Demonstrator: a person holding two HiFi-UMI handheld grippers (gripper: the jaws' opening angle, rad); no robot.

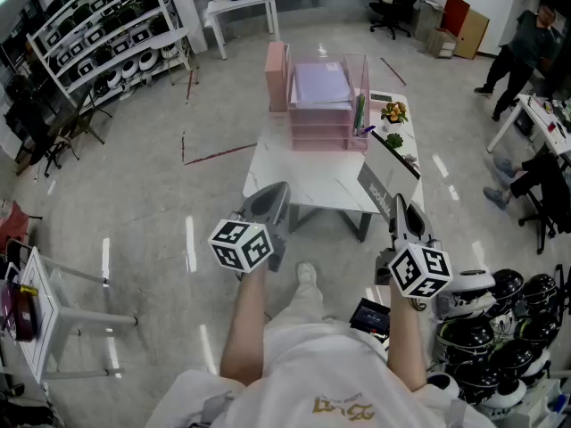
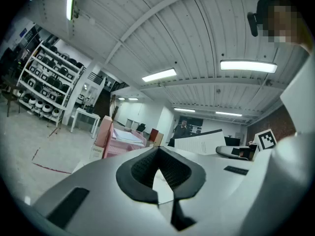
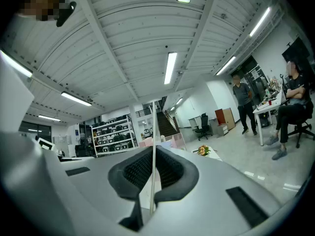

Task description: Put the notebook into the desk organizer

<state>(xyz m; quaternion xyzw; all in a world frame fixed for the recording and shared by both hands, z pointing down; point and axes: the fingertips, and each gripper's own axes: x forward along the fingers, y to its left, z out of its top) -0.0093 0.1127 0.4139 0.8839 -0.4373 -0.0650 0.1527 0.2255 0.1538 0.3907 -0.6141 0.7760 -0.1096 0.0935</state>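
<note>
Standing before a white desk (image 1: 294,181), a person is holding one tool in each hand. The right tool (image 1: 397,203) is clenching the notebook (image 1: 373,185), and its own view is showing the notebook edge-on as a thin upright line pinched between the dark pads. In the head view the notebook is hanging over the near right part of the desk, raised off the surface and tilted, with its grey cover facing the camera. The left tool (image 1: 272,199) is hovering over the near left edge of the desk with its jaws pressed together and nothing between them. The pink desk organizer (image 1: 319,114) is sitting at the far end of the desk, well apart from the notebook. It is carrying a stack of trays with pale sheets lying on the top one, and a clear upright compartment is standing at its right side. A small bunch of flowers (image 1: 393,111) is resting just to the right of the organizer. Two people (image 1: 522,47) are standing and sitting near another table at the right of the room.
</note>
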